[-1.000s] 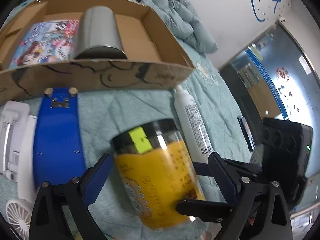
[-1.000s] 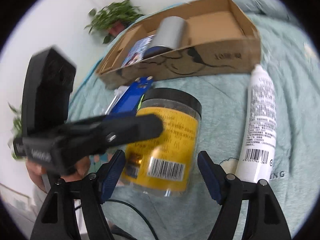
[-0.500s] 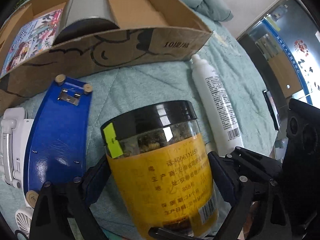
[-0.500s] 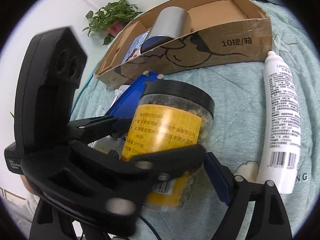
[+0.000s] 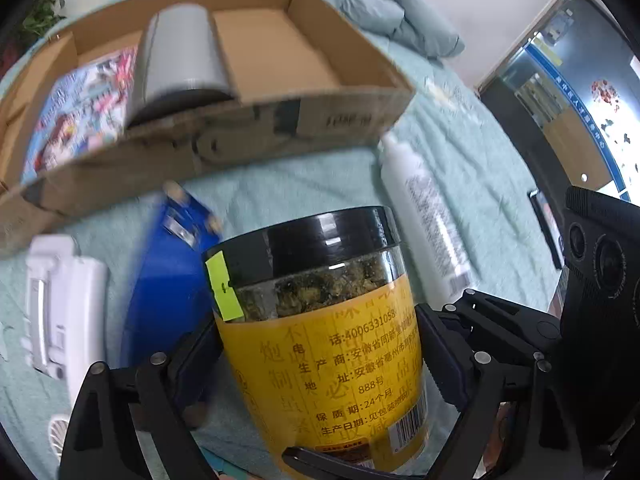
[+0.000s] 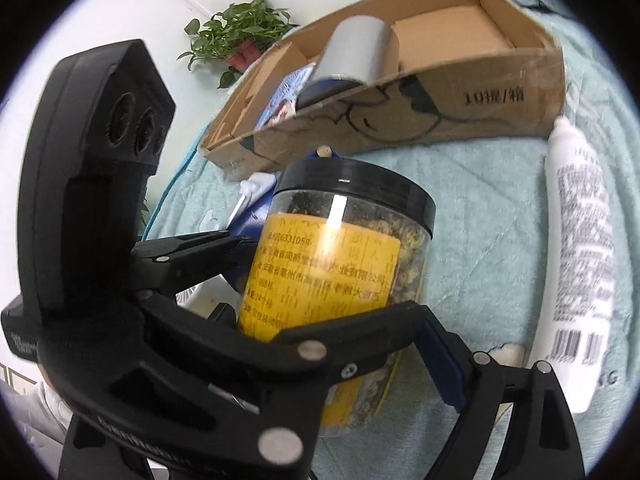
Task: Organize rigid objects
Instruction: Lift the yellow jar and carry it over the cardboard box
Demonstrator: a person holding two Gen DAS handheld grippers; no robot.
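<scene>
A bedroom by the look of it: things lie on a bed (image 5: 304, 184) with a pale green quilted cover, a bunched duvet (image 5: 384, 12) sits by the white wall, and a potted plant (image 6: 240, 36) stands in the corner.

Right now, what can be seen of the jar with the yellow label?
The jar is clear plastic with a glossy black screw lid, a yellow wrap label printed with text and a barcode, and a small green sticker near the lid. Dried, flower-like contents fill it. It stands roughly upright over the teal bedspread, tilted slightly. The left gripper straddles its body, pads at the label; the right gripper also brackets it.
</scene>
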